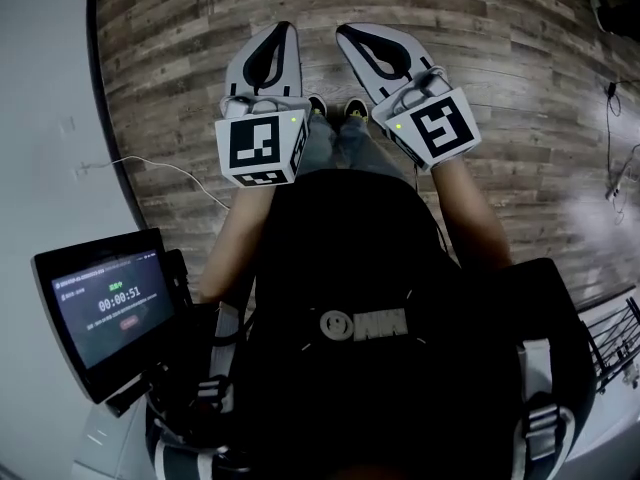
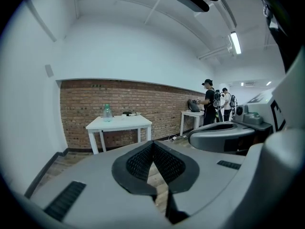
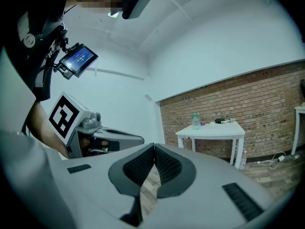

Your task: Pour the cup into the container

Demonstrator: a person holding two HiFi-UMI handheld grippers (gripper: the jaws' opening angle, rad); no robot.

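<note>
Both claws are hanging side by side over the brown wood-plank floor (image 1: 180, 58), and I am reading each one as clenched on nothing: the grey left gripper (image 1: 278, 30) is pressing its ribbed black pads together, and the grey right gripper (image 1: 350, 33) is doing the same. Ahead, a white square-topped table (image 2: 119, 123) is standing against the red brick wall (image 2: 162, 104), well apart from both claws. A clear plastic bottle with a green cap (image 2: 107, 112) is standing upright on it beside some small items; I am not making out which of them is the cup or the container. Two people (image 2: 208, 106) are standing at another table further along.
</note>
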